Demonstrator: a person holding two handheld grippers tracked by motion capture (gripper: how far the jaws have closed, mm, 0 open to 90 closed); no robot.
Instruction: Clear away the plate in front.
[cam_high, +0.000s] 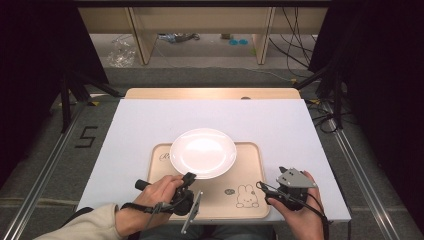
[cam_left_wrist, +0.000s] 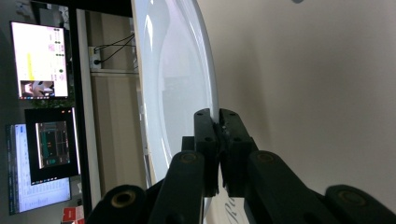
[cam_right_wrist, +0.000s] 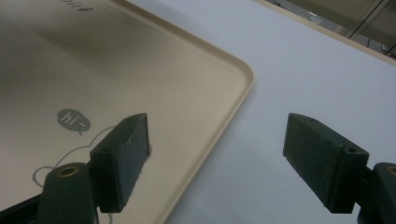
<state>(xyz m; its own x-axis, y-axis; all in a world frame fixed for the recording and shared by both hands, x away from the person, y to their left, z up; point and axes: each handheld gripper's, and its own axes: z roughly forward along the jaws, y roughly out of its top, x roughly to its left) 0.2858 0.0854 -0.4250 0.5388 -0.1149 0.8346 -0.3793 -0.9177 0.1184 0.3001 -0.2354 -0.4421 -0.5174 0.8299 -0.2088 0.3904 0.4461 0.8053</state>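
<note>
— Where does the plate stand right now?

— The white plate (cam_high: 203, 152) sits over the far left part of the beige tray (cam_high: 250, 170), its rim running past the tray's far edge. My left gripper (cam_high: 189, 178) has its jaws pinched tight on the near rim; in the left gripper view the rim (cam_left_wrist: 212, 93) runs straight down between the closed jaws.

— And your other tool?

— My right gripper (cam_high: 263, 191) hangs at the tray's near right corner, beside the printed rabbit (cam_high: 245, 196). Its jaws are spread wide with nothing between them, straddling the tray's rim (cam_right_wrist: 243, 93).

— So how far along are you?

— I judge the grasp on the plate is done. Moving it, whether lifting it off or settling it on the tray, is what's left; I can't tell whether it rests or is raised.
</note>
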